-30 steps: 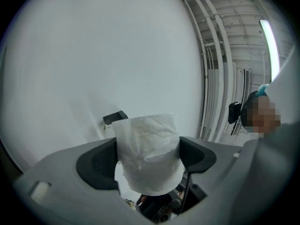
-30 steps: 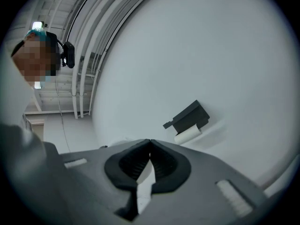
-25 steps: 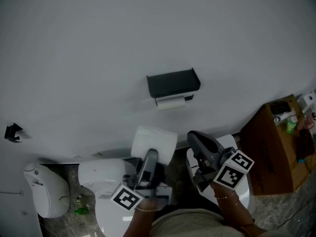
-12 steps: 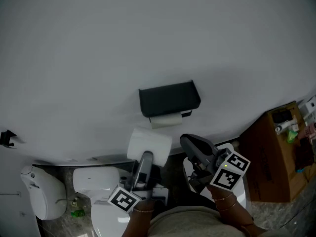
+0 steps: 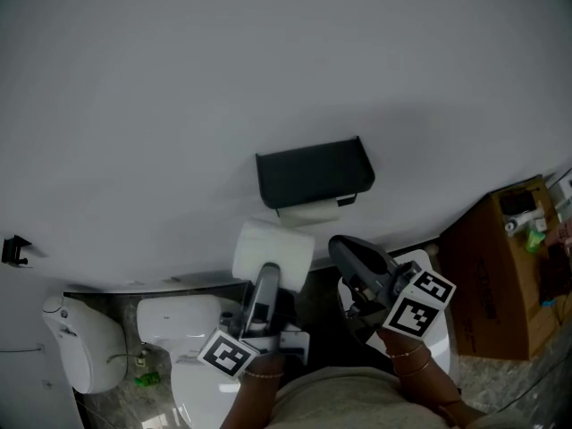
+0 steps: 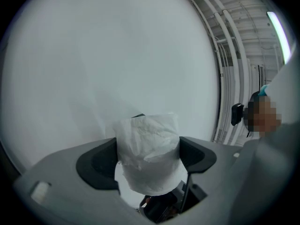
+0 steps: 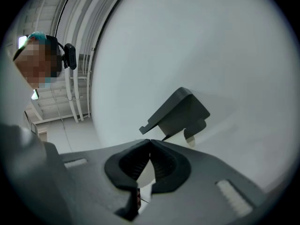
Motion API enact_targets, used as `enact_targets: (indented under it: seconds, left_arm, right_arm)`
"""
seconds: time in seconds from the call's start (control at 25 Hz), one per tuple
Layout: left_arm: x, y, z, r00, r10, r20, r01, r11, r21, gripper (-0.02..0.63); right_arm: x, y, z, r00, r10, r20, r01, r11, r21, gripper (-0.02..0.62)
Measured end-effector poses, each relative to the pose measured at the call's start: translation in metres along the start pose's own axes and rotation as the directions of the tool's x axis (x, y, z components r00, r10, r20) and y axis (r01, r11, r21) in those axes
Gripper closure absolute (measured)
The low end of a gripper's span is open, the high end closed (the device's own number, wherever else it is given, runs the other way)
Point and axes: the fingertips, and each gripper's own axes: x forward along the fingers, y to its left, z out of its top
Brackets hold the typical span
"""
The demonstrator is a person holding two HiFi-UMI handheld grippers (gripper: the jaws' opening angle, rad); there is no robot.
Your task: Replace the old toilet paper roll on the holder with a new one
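Head view: grey wall (image 5: 179, 105), black holder (image 5: 313, 172) fixed to it, new roll (image 5: 273, 250) just below, clamped in left gripper (image 5: 267, 273) jaws. Old roll (image 5: 308, 213) nearly spent, tucked under holder. Right gripper (image 5: 344, 247) jaws clenched, empty. Best to open right and clear old roll first. Both grippers nearer holder than a second ago.

Fat white roll (image 5: 273, 250) near thin roll (image 5: 309, 212) on holder (image 5: 313, 172)

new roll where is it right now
Head view, low centre: the new roll is clamped in the left gripper, just below the black holder on the wall and left of the shut right gripper.
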Motion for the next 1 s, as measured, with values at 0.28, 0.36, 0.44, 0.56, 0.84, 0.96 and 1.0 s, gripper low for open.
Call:
enact_targets:
  seconds: [0.28,0.36,0.44,0.56,0.84,0.96,1.0]
  left_arm:
    - [0.0,0.0,0.005,0.999,-0.007,-0.049,0.005,1.0,-0.023,0.199]
    - [0.001,-0.001,0.009,0.998,-0.011,-0.062,0.009,1.0,-0.025,0.199]
    - [0.001,-0.001,0.014,0.998,-0.015,-0.067,0.013,1.0,-0.028,0.199]
    - [-0.001,-0.003,0.016,0.996,-0.031,-0.086,0.029,0.999,-0.021,0.199]
    - [-0.005,-0.004,0.025,0.994,-0.041,-0.103,0.046,0.998,0.046,0.199]
    - [-0.007,0.001,0.024,0.994,-0.041,-0.102,0.042,0.999,0.015,0.199]
    - [-0.007,0.003,0.024,0.994,-0.044,-0.1,0.043,0.999,-0.005,0.199]
  right_arm:
    - [-0.002,0.004,0.007,0.996,-0.046,0.075,0.046,0.999,-0.003,0.594]
    - [-0.001,0.005,0.009,0.993,-0.072,0.094,0.072,0.997,-0.003,0.594]
    - [-0.003,0.003,0.012,0.986,-0.109,0.127,0.11,0.994,-0.005,0.594]
    - [-0.007,0.001,0.015,0.977,-0.144,0.159,0.145,0.989,0.005,0.594]
    - [-0.007,-0.01,0.004,0.972,-0.189,0.137,0.188,0.982,0.018,0.593]
    - [-0.003,-0.015,-0.002,0.97,-0.195,0.145,0.188,0.98,0.061,0.591]
    - [-0.001,-0.017,-0.004,0.97,-0.194,0.148,0.184,0.979,0.083,0.567]
